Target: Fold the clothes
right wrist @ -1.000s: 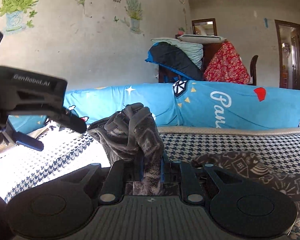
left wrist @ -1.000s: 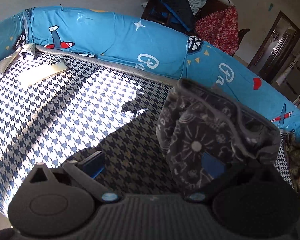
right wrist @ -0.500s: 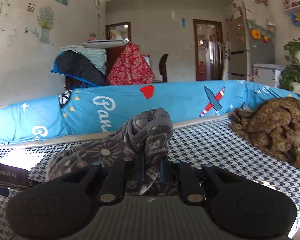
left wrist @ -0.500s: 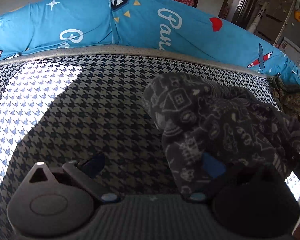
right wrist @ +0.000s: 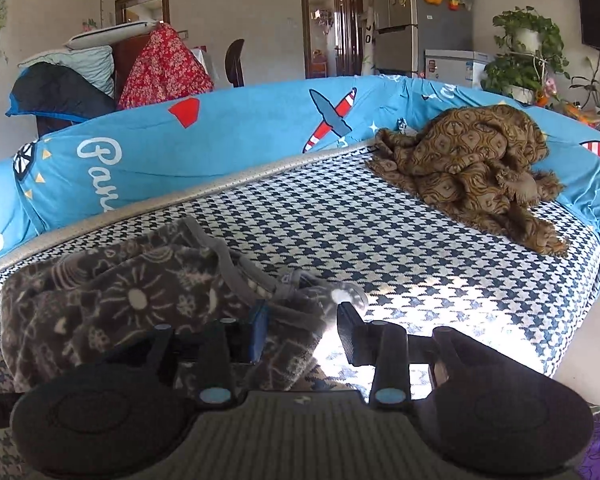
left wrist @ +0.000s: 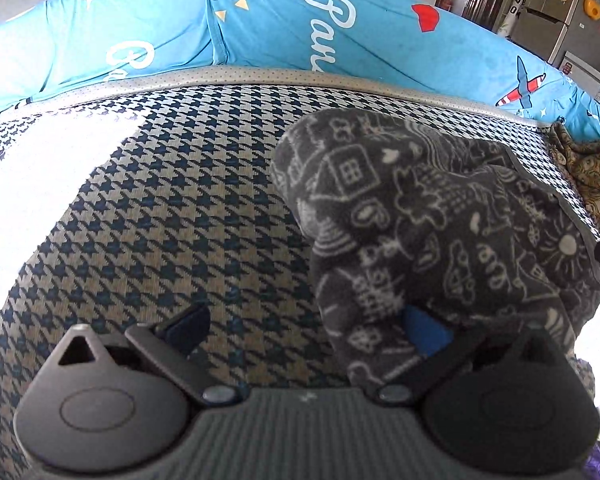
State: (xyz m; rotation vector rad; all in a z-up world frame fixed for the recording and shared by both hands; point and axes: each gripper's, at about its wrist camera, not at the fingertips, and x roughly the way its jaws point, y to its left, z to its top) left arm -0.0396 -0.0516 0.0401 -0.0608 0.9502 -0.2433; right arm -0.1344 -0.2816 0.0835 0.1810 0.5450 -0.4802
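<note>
Houndstooth cushion (right wrist: 380,232) fills both views, a wide navy-and-white seat with a blue cartoon-print cover (right wrist: 236,128) running along its back. On it, at the near edge, lies the grey printed garment (right wrist: 120,300), a fleecy piece with white doodles of houses and suns, bunched into a thick folded heap. In the left wrist view the same garment (left wrist: 440,216) sits on the right half of the cushion (left wrist: 160,208), and bright sun washes out the cushion's left part.

The left gripper (left wrist: 304,328) stands with its jaws spread wide. Its left finger hangs over bare cushion; its right finger, with the blue pad (left wrist: 424,332), is tucked under a fold of the garment, so the cloth drapes over that finger alone and is not pinched.

The right gripper (right wrist: 300,328) has just been opening, and its jaws now stand partly apart. The garment's rumpled corner lies between them, against the left blue pad, while the right finger is clear of the cloth with sunlit cushion showing in the gap; the grip is released.

A brown patterned blanket (right wrist: 472,176) lies crumpled at the far right end of the cushion, well apart from the garment. Beyond the sofa stand a chair piled with bedding (right wrist: 100,72), a fridge (right wrist: 416,16) and potted plants (right wrist: 528,52).
</note>
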